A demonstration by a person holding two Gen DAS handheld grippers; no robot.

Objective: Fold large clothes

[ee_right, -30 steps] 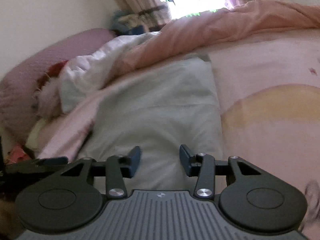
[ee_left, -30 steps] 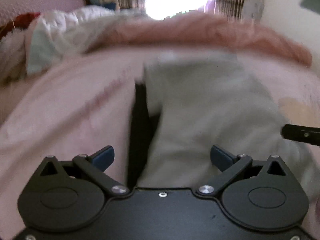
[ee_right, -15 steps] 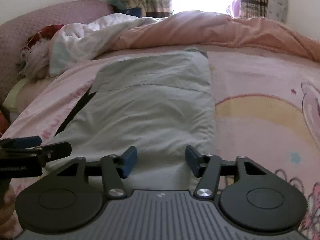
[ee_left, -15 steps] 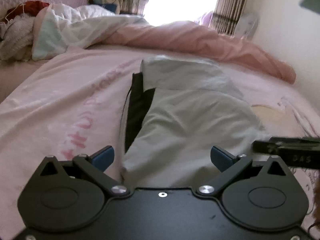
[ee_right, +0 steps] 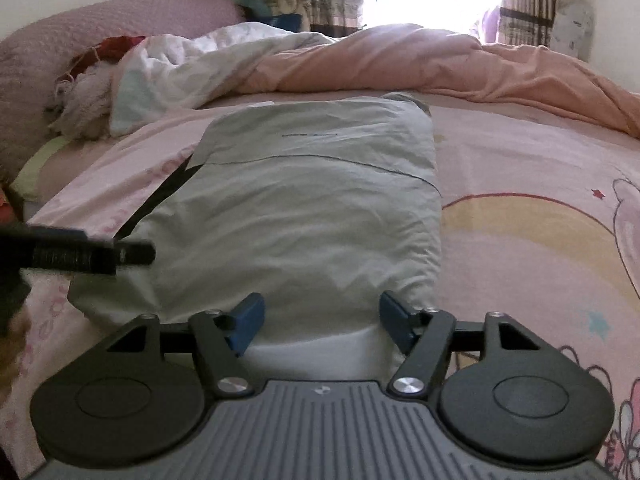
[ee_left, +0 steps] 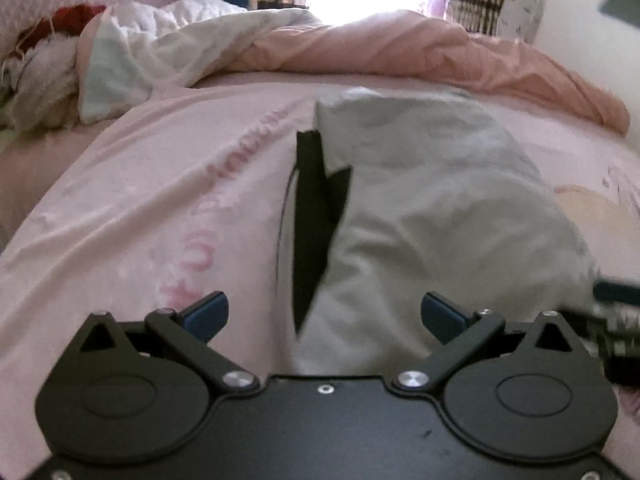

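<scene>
The grey garment lies lengthwise on the bed, pointing away; left tongs and right tongs spread, empty.

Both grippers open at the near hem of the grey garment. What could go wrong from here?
1. The left gripper straddles the grey garment edge and its black lining; it may pinch one layer only.
2. The right gripper sits inboard of the corner, so that corner may droop.
3. Either may snag the pink sheet.
</scene>
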